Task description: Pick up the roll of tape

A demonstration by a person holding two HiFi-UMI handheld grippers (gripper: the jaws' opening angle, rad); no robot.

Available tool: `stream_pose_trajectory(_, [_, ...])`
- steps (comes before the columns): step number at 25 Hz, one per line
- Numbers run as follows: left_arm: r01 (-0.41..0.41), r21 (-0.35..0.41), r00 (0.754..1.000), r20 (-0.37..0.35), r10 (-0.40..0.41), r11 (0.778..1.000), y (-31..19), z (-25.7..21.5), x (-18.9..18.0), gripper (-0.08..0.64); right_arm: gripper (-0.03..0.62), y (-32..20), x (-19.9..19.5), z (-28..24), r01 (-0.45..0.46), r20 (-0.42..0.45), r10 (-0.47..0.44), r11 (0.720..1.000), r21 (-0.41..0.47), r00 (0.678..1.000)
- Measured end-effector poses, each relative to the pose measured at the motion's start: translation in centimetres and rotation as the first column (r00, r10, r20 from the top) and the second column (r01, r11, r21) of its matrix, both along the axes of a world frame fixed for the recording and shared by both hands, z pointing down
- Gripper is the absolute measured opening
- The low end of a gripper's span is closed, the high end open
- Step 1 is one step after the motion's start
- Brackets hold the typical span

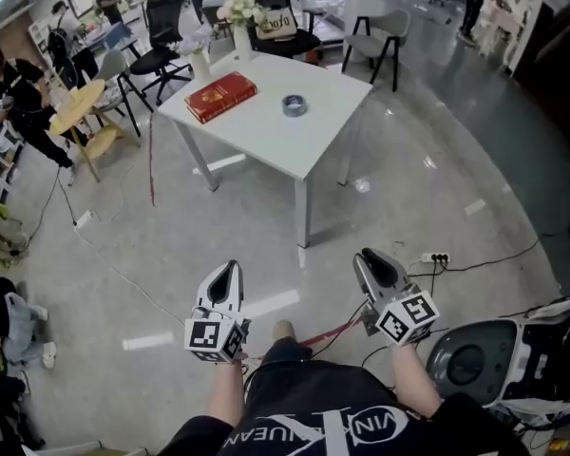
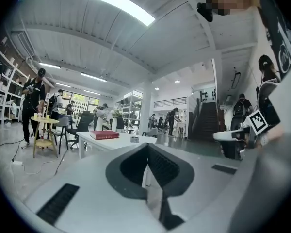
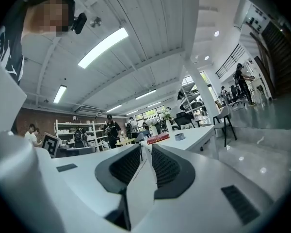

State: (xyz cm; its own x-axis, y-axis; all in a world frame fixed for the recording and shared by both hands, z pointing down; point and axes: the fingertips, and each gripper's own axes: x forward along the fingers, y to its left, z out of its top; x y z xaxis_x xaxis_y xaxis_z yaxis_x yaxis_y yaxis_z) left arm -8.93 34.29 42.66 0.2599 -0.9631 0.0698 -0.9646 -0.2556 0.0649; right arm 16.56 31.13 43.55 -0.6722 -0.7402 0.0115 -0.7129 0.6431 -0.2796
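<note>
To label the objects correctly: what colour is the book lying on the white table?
The book is red with faint gold marks on its cover. It shows best in the head view.

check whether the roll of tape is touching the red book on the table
Apart. The head view shows a strip of bare white tabletop between the roll of tape and the red book.

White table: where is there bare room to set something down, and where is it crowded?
Bare: white table's near half, on this side of the roll of tape. Crowded: left corner, around the red book and vase.
</note>
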Motion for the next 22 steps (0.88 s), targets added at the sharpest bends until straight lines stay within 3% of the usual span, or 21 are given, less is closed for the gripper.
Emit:
stream_pose_trajectory(13, [-0.158, -0.014, 0.987, 0.011, 0.158, 0.987, -12.2, -0.8, -5.1, 0.002, 0.112, -9.8, -7.1, -0.3, -0.045, -0.011, 0.044, 0.998, -0.04, 0.999])
stream_pose_trajectory(18, [-0.153, -0.013, 0.988, -0.023, 0.152, 0.988, -14.9, -0.4, -7.5, 0.002, 0.114, -12.1, -9.6, -0.5, -0.051, 0.002, 0.051, 0.998, -0.022, 0.999])
stream_pose_trajectory(22, [-0.167, -0.007, 0.986, -0.009, 0.167, 0.986, -15.5, -0.5, -8.8, 0.002, 0.115, -12.9, -10.5, -0.6, -0.063, 0.001, 0.063, 0.998, -0.018, 0.998])
